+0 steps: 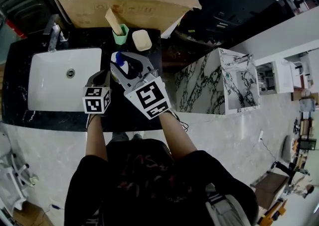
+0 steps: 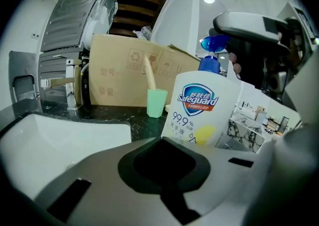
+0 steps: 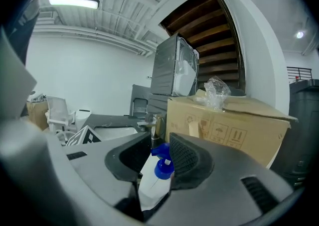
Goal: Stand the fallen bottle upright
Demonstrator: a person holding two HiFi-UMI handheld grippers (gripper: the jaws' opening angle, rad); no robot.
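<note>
1. The bottle (image 2: pixel 199 110) stands upright: its long axis runs straight up and down, the blue pump head is on top and the printed label faces your left hand-held gripper (image 2: pixel 164 143). That gripper hides the base, so you cannot tell whether it rests on the bench (image 1: pixel 17 70).
2. In the head view the bottle (image 1: pixel 121 63) is over the dark bench just right of the sink (image 1: pixel 50 78), in front of the green cup (image 1: pixel 120 35).
3. Your right hand-held gripper (image 3: pixel 159 153) is pinching the bottle (image 3: pixel 152 180) high up. One jaw sits on each side of the neck, and the ribbed pad on the right lies against the blue collar.
4. Your left hand-held gripper (image 1: pixel 103 75) has its jaws pressed together with nothing between them. It sits low, just beside the bottle on the sink side, with its tips pointing at the label.
5. Your right hand-held gripper (image 1: pixel 130 65) comes in from the near side, its marker cube close beside the left one.
6. Count of the task's thing: one bottle, with one pump head.
7. Count of the rest:
   - two hand-held grippers
   - one white sink (image 2: pixel 60 135)
   - one faucet (image 1: pixel 54 33)
   - one green cup (image 2: pixel 156 102) holding one pale stick
   - one beige soap bar (image 1: pixel 141 40) just right of the cup
   - one cardboard box (image 1: pixel 124 11) behind them, along the back of the bench
</note>
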